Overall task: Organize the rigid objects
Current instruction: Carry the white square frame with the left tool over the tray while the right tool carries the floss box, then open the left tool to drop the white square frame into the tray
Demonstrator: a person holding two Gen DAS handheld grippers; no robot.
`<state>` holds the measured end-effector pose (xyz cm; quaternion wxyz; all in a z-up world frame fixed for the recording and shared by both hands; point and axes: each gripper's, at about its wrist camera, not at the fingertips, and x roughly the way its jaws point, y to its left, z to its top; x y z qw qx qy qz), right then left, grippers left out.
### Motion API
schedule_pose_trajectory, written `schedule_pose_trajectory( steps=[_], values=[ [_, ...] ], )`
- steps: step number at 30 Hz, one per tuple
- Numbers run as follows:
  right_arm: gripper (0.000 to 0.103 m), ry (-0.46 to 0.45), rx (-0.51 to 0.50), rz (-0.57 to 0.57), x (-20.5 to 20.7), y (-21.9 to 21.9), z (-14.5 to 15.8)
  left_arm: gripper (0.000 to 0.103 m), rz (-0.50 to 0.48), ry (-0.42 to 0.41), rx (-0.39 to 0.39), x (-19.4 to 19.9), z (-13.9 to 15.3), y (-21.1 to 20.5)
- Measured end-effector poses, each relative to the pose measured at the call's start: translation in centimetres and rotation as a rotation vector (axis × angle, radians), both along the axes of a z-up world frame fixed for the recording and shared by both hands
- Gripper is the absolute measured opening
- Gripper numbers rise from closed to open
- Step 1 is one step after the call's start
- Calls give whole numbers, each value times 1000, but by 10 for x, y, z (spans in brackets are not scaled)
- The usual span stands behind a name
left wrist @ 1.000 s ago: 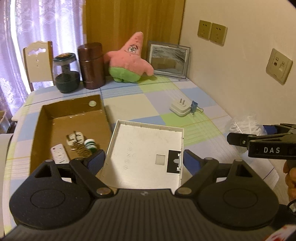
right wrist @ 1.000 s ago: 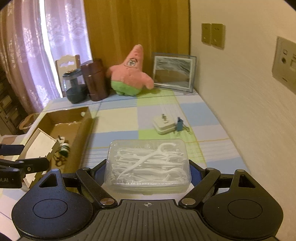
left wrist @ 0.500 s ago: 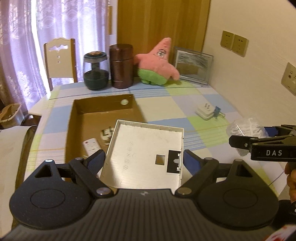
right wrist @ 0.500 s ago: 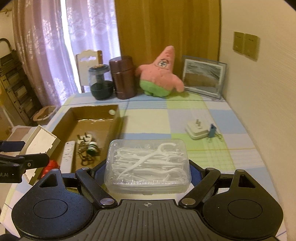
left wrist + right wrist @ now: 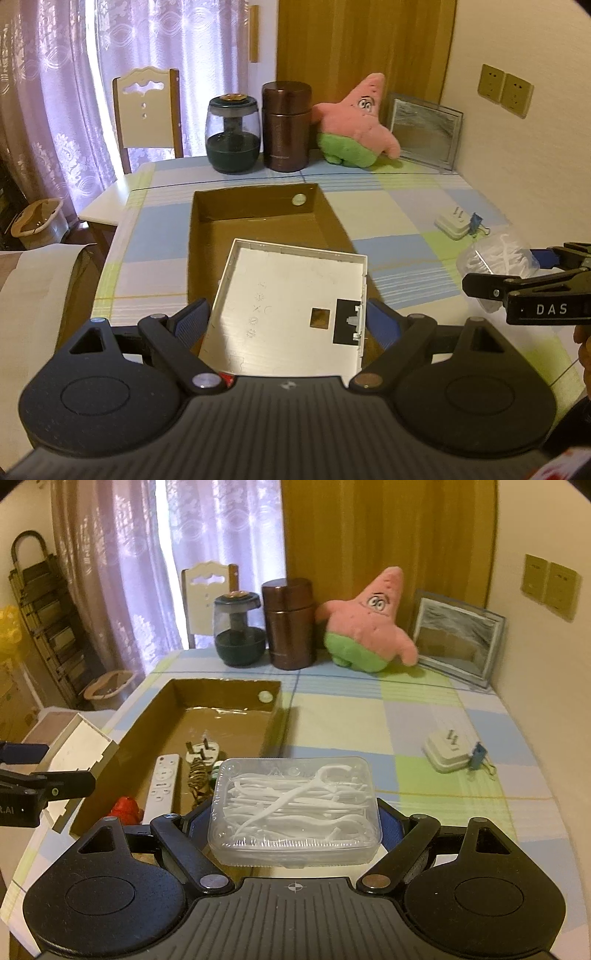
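My left gripper point(image 5: 288, 321) is shut on a flat white plastic cover point(image 5: 291, 299), held above the near end of the brown cardboard box point(image 5: 255, 210). My right gripper point(image 5: 295, 812) is shut on a clear box of white floss picks point(image 5: 295, 805), beside the cardboard box's point(image 5: 159, 716) right wall. Inside that box lie a white remote point(image 5: 162, 782), a white plug with its cord point(image 5: 201, 755) and a red object point(image 5: 125, 806). A white adapter point(image 5: 447, 755) with a blue binder clip point(image 5: 479, 757) lies on the checked tablecloth to the right.
At the table's back stand a dark glass jar point(image 5: 238, 631), a brown canister point(image 5: 290, 622), a pink star plush point(image 5: 369, 627) and a framed picture point(image 5: 458, 642). A wall point(image 5: 535, 646) borders the right side. A chair point(image 5: 147, 114) and curtains lie behind.
Both grippers have drawn back and shifted left with their loads, so the cardboard box now sits more central and the back objects look farther off. Neither grip has changed.
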<state>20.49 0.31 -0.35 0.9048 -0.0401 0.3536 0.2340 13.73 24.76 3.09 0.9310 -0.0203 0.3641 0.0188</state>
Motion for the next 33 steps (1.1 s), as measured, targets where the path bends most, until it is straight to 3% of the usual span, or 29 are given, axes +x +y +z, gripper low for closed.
schedule_pose_trajectory(
  steps=[16, 33],
  values=[
    [83, 1, -12, 83, 63, 57, -20, 88, -5, 28, 12, 71, -20, 47],
    [83, 21, -4, 138, 127, 102, -51, 89, -29, 81, 37, 146, -63, 72]
  ],
)
